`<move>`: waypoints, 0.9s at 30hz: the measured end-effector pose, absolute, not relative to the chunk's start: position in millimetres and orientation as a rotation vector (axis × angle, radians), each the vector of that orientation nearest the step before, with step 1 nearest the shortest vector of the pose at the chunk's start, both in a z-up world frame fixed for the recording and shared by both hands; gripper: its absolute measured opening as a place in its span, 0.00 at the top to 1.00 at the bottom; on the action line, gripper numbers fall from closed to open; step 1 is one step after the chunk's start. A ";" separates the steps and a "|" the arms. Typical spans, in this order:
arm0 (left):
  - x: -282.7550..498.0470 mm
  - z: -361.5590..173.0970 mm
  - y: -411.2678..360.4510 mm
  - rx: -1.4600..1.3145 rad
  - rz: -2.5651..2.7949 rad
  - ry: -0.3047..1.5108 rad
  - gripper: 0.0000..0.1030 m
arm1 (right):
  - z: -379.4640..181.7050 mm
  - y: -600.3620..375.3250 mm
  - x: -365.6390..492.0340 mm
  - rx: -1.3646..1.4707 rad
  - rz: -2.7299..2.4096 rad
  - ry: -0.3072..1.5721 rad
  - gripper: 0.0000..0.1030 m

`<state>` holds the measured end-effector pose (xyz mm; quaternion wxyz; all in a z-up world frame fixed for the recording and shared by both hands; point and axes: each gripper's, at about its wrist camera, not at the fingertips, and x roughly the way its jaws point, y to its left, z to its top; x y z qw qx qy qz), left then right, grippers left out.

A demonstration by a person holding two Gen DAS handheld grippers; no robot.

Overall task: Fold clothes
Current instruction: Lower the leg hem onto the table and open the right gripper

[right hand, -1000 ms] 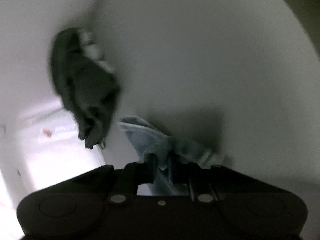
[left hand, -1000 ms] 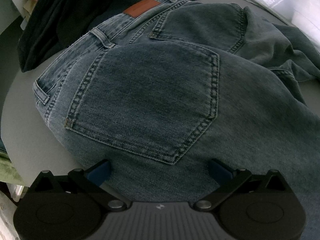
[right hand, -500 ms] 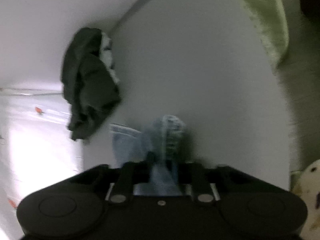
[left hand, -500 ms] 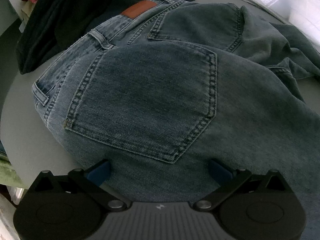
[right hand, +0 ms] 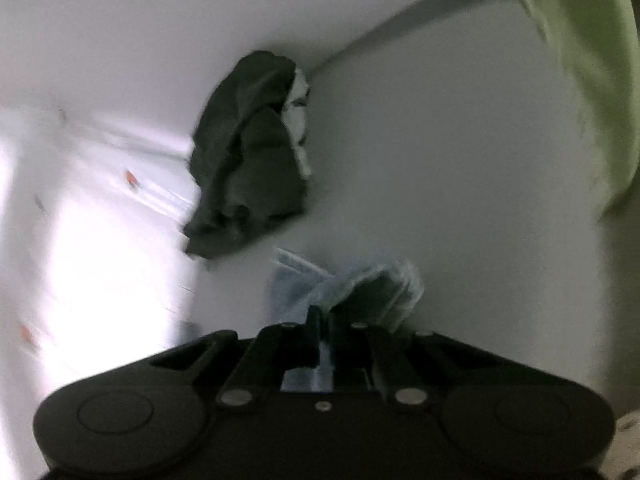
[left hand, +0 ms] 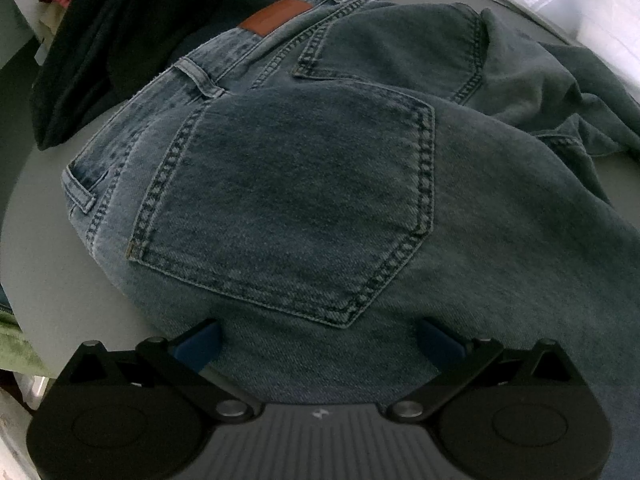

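- The jeans (left hand: 304,208) run off the right picture edge, their legs unseen.
- The right wrist view is motion-blurred; the dark garment (right hand: 248,152) at the desk's far edge stays unidentifiable.

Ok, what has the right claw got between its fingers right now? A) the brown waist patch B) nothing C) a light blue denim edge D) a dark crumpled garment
C: the right claw is shut on a light blue denim edge; the dark crumpled garment lies apart on the table.

surface: grey table (left hand: 44,216) | on it: blue jeans (left hand: 320,200); dark clothes pile (left hand: 132,36); dark crumpled garment (right hand: 248,152)
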<state>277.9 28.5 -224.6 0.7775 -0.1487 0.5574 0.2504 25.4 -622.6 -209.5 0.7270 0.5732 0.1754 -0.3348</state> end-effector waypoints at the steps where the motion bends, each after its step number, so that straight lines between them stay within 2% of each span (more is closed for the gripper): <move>1: 277.9 -224.5 28.2 -0.321 0.543 1.205 0.00 | -212.6 -623.0 28.6 1.224 -0.764 0.453 0.96; 3: 277.9 -224.4 27.8 -0.320 0.545 1.203 0.00 | -216.7 -622.6 33.6 1.158 -0.798 0.560 0.94; 5: 277.8 -224.2 27.7 -0.320 0.545 1.203 0.00 | -207.7 -617.7 40.1 1.033 -0.831 0.623 0.83; 7: 277.4 -223.9 27.6 -0.320 0.548 1.199 0.00 | -191.7 -613.2 49.7 0.874 -0.872 0.644 0.65; 12: 277.1 -223.9 27.0 -0.325 0.561 1.192 0.00 | -162.9 -619.9 78.7 0.643 -0.870 0.610 0.56; 16: 277.6 -223.8 26.3 -0.335 0.578 1.192 0.00 | -162.3 -631.1 118.3 0.588 -0.742 0.652 0.54; 24: 280.8 -224.1 27.4 -0.351 0.591 1.208 0.00 | -211.5 -653.5 205.5 0.514 -0.702 0.824 0.53; 26: 283.0 -223.9 28.7 -0.366 0.602 1.216 0.00 | -219.5 -653.3 226.0 0.431 -0.711 0.860 0.56; 27: 284.2 -224.0 29.5 -0.374 0.608 1.218 0.00 | -218.5 -654.5 234.4 0.413 -0.707 0.862 0.71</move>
